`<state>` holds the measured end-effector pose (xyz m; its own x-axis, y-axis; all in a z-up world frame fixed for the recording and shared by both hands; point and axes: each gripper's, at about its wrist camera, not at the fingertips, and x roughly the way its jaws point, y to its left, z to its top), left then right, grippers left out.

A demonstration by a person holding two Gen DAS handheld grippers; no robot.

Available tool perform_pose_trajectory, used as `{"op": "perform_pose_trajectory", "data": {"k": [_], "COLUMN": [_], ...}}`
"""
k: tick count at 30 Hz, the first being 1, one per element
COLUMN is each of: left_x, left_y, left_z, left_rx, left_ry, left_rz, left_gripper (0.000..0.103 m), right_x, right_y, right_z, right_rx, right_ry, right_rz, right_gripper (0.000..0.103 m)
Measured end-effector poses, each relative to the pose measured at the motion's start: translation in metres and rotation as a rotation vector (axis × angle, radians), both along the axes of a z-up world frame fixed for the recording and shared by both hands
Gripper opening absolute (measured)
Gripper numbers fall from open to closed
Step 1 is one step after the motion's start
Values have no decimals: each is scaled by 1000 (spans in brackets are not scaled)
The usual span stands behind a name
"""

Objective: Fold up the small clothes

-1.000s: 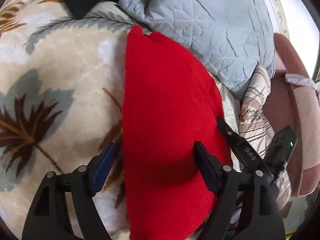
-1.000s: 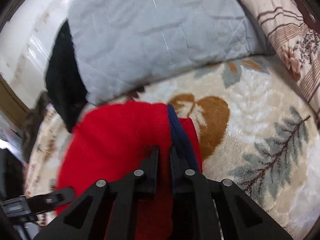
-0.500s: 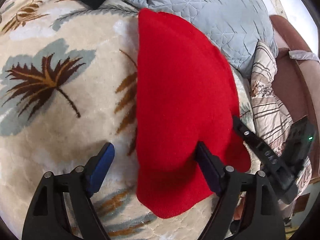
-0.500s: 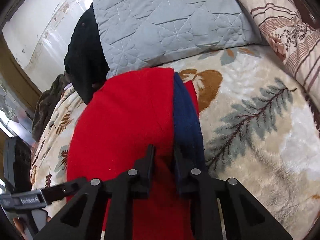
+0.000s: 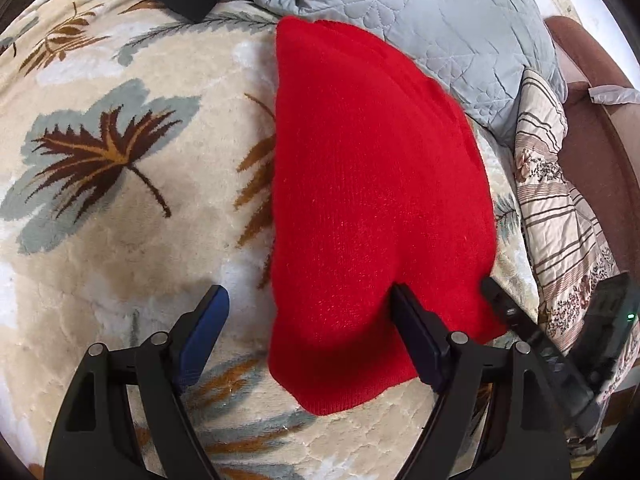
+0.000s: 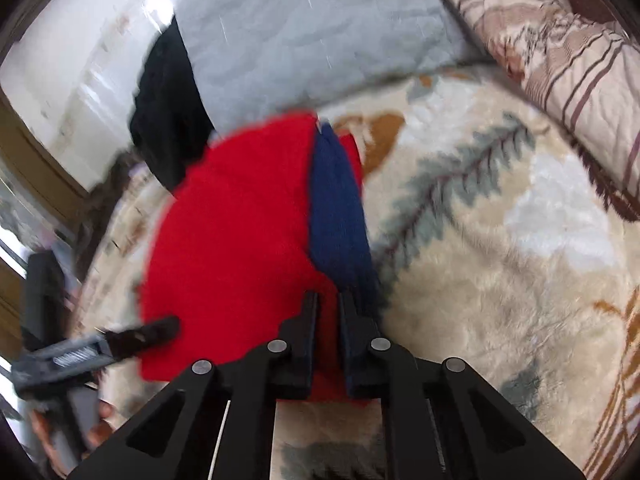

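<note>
red garment | long axis toward pillow | right gripper clamped on edge

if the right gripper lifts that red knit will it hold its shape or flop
Likely flops: the red knit is soft cloth lying limp on the plush blanket. Probably light. The right gripper, shut on its edge, shouldn't slip on fuzzy knit.
</note>
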<state>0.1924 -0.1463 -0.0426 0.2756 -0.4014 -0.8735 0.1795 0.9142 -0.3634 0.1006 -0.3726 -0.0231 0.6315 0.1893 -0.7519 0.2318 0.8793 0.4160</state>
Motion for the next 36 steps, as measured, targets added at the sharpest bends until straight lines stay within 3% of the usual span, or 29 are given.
{"op": "perform_pose_trajectory", "data": {"k": [3,5,7,8,12,16,17,19,21,22,25,27,30,33,36], "left_x": [0,2,12,19,58,86,92,100,107,110,119,120,105,78,65], "left_y": [2,10,18,20,15,-4,-10,-20,-25,-27,-31,-25,-4,9,-3], "left_z": [6,22,41,45,54,44,41,33,23,16,-1,0,29,44,21], "left_rx": [5,-30,-54,-59,-55,-55,-54,-43,-28,-26,-46,-81,-117,-118,-34], "left_ry": [19,-12,-60,-66,-56,-8,-3,11,29,34,70,101,22,-67,-50], "left_rz": [-14,-12,9,15,41,25,22,14,12,15,14,20,28,32,19], "left_gripper": [83,83,83,83,83,83,83,83,83,84,87,87,87,87,88], "right_x": [2,2,12,20,62,104,116,126,121,121,132,122,90,70,75], "right_y": [-4,-17,-29,-33,-42,-34,-29,-21,-21,-23,-22,-25,-22,-8,10], "right_z": [16,33,40,41,26,7,2,5,19,18,-7,7,36,38,4], "right_rx": [23,58,112,130,195,232,222,129,99,96,47,60,84,101,-37], "right_ry": [-22,-99,-135,-140,-97,-59,-32,-31,-128,-132,-3,-39,-167,-214,-66], "right_rz": [-17,-81,-114,-128,-159,-124,-90,-48,-45,-56,-44,-49,22,123,148], "right_gripper": [16,18,35,37,38,40,40,9,9,8,7,16,19,21,13]}}
